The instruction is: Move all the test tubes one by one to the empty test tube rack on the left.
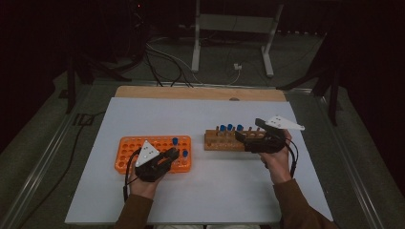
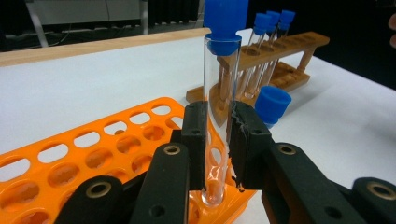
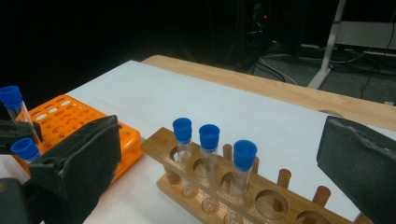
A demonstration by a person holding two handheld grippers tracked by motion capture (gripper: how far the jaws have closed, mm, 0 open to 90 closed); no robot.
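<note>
My left gripper [image 2: 218,140] is shut on a clear test tube [image 2: 215,88] with a blue cap, standing upright with its bottom in a hole of the orange rack [image 2: 93,154]. In the high view this gripper [image 1: 173,153] is at the right end of the orange rack [image 1: 129,150]. A second blue-capped tube [image 2: 272,102] stands in the rack just beside it. My right gripper [image 3: 219,172] is open, its wide pads [image 3: 79,163] on either side of the wooden rack [image 3: 261,198], which holds three blue-capped tubes [image 3: 209,140]. From above, the right gripper [image 1: 249,132] sits at that rack's [image 1: 215,142] right end.
Both racks stand on a white table sheet [image 1: 210,186] over a wooden top [image 1: 200,92]. Beyond the far edge lie cables [image 1: 167,62] and a white stand frame [image 1: 234,28] on a dark floor. A hand and brown sleeve [image 1: 296,205] reach in from the near edge.
</note>
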